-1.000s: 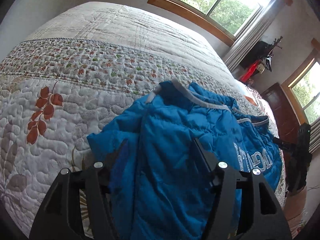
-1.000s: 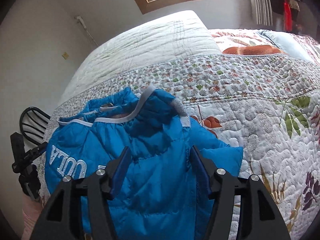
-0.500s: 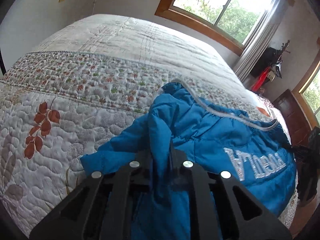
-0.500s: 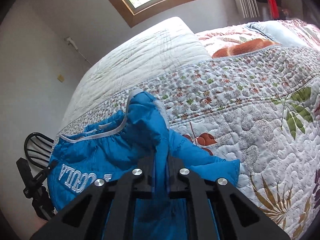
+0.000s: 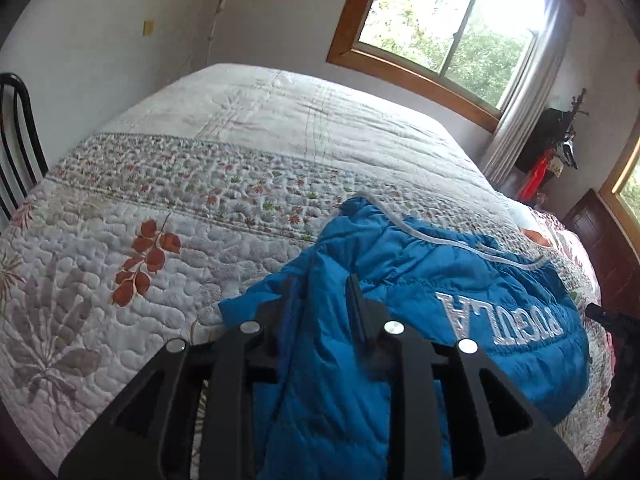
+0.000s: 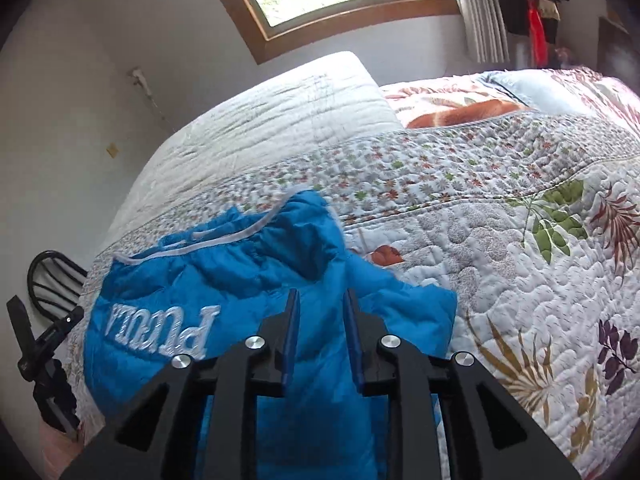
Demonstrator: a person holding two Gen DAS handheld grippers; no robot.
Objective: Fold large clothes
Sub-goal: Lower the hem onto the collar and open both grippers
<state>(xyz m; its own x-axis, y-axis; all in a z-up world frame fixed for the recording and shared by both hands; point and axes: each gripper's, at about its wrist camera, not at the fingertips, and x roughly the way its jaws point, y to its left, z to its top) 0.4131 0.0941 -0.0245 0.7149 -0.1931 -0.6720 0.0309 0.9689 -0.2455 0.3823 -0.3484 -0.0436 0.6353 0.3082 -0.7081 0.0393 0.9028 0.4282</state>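
From the left wrist view we saw a big bed with a quilt full of leaves and little flowers. A window let in bright light, and a black chair stood at the left edge, cut off. The blue jacket lay on the quilt. Our left gripper was narrow, its jaws were opening, and a fold of the jacket sat between them. We could not tell if the pads pressed on it.

From the right wrist view we saw the same quilt, with a pillow far back. The jacket lay by the bed's left side. Our right gripper was narrow and opening, with jacket cloth between its jaws. The dark things by the curtain were too blurry to name.
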